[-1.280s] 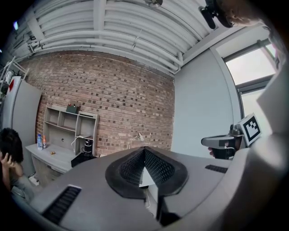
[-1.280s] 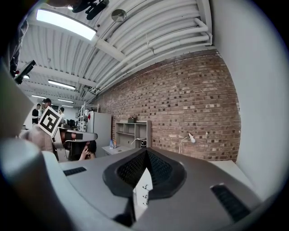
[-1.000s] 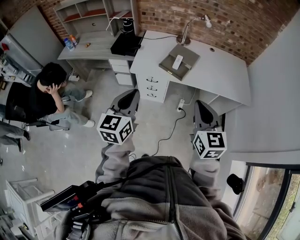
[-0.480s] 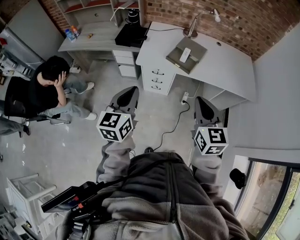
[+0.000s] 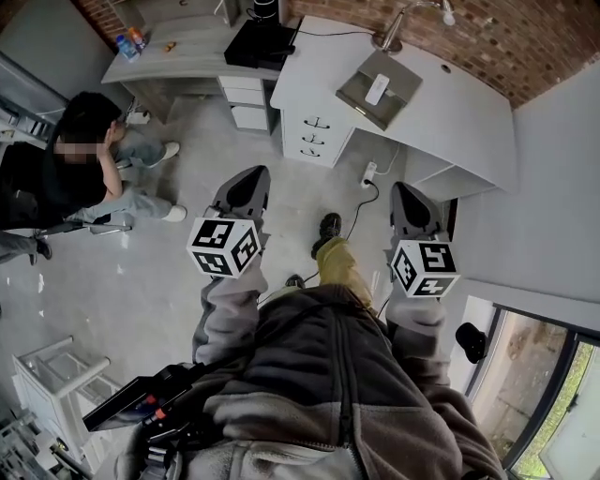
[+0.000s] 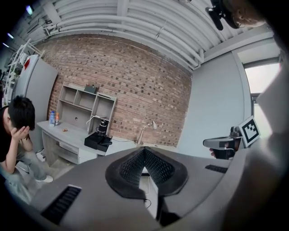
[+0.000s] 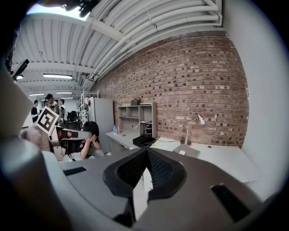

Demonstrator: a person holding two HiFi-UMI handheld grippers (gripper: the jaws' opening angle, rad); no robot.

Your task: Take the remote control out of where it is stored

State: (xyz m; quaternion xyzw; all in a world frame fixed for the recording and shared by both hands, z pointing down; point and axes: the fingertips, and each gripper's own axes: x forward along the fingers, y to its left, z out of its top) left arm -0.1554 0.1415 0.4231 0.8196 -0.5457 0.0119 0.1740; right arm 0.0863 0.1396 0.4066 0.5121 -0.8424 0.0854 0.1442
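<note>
A small white remote control [image 5: 377, 89] lies on top of a flat grey box [image 5: 394, 73] on the white desk [image 5: 469, 122] far ahead. In the right gripper view the remote control [image 7: 181, 152] shows as a white speck on the grey box [image 7: 188, 150]. My left gripper [image 5: 251, 178] and right gripper [image 5: 407, 195] hang in mid-air over the floor, well short of the desk. Each one's jaws are closed together with nothing between them. The left gripper [image 6: 144, 151] and the right gripper [image 7: 146, 152] both point toward the desk and the brick wall.
A white drawer unit [image 5: 309, 141] stands under the desk, with a power strip [image 5: 368, 174] and cable on the floor. A desk lamp [image 5: 412, 17] and a black device [image 5: 258, 42] are at the back. A person [image 5: 80, 169] sits at left. My shoe [image 5: 327, 230] is forward.
The view has advanced toward the desk, which now sits higher in the head view. A leg and shoe have stepped forward into view. Both grippers stay shut and empty.
</note>
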